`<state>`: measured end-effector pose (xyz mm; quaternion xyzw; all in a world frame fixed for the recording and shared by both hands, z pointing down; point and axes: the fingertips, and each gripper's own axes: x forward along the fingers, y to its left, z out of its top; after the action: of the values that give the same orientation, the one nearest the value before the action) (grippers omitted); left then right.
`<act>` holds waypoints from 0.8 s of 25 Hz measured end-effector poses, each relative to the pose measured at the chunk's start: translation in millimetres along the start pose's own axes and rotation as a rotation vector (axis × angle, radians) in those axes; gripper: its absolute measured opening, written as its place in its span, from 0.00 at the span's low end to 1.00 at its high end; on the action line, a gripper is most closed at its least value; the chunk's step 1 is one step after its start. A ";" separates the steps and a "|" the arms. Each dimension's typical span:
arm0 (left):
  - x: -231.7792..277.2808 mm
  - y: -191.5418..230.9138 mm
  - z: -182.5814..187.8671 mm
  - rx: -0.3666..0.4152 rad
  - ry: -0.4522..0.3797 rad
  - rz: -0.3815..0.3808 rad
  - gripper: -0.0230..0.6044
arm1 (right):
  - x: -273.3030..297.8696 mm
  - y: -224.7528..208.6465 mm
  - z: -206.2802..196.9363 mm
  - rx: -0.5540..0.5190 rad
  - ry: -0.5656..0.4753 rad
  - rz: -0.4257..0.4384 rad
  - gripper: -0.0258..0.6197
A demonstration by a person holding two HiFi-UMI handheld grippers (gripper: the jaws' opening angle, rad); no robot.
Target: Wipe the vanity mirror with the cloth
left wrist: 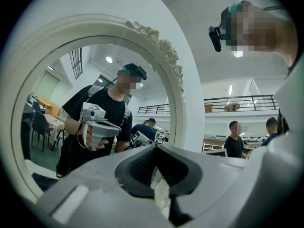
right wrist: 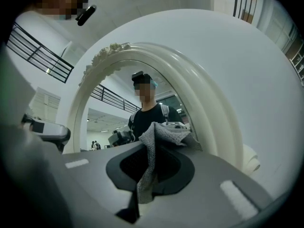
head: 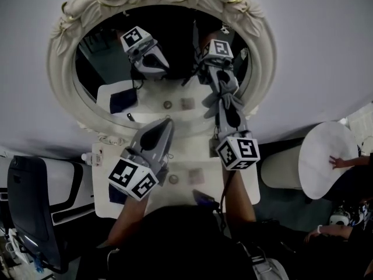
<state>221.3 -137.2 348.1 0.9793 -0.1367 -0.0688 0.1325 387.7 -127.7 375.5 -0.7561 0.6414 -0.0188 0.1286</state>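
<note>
Oval vanity mirror with a cream frame carved with roses (head: pixel 57 57) stands at 12 o'clock in the head view, at the far edge of a white tabletop (head: pixel 192 156), with a plain pale wall behind it. Both gripper views face it from low down: its moulded rim (left wrist: pixel 178 94) curves across the left gripper view, and arches over the right gripper view (right wrist: pixel 199 89).

A grey waffle-weave cloth (right wrist: pixel 156 141) is pinched in the right gripper (right wrist: pixel 151 167), whose jaws are closed on its lower part while the free end bunches up above them. From the head view that gripper (head: pixel 226 105) points up toward 12 o'clock, and the cloth (head: pixel 213 102) lies against the glass at about 4 o'clock of the oval, just where tool and reflection meet.

The left gripper (head: pixel 166 124) lies at about 6 o'clock of the mirror, its tip over the lower rim and apart from the glass (its reflection sits well up in the oval, at about 11 o'clock). Its jaws (left wrist: pixel 154 167) are drawn together with nothing between them.

A round white table (head: pixel 326 156) shows at 3 o'clock with another person's hand (head: pixel 338 162) on it, and a dark chair (head: pixel 29 203) stands at 8 o'clock.
</note>
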 end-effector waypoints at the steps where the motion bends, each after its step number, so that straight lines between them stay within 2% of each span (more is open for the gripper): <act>1: -1.3 0.9 0.1 0.002 -0.002 0.005 0.03 | 1.0 2.5 -0.7 -0.001 0.000 0.007 0.07; 10: -34.4 22.3 9.2 0.009 -0.036 0.069 0.03 | 11.9 45.6 -5.4 -0.005 0.015 0.080 0.07; 20: -98.0 61.4 33.1 0.001 -0.090 0.157 0.03 | 42.6 141.1 -22.0 -0.041 0.053 0.214 0.07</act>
<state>106.9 -174.0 343.2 0.9616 -0.2189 -0.1018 0.1307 254.7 -193.3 360.1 -0.6848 0.7221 -0.0119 0.0974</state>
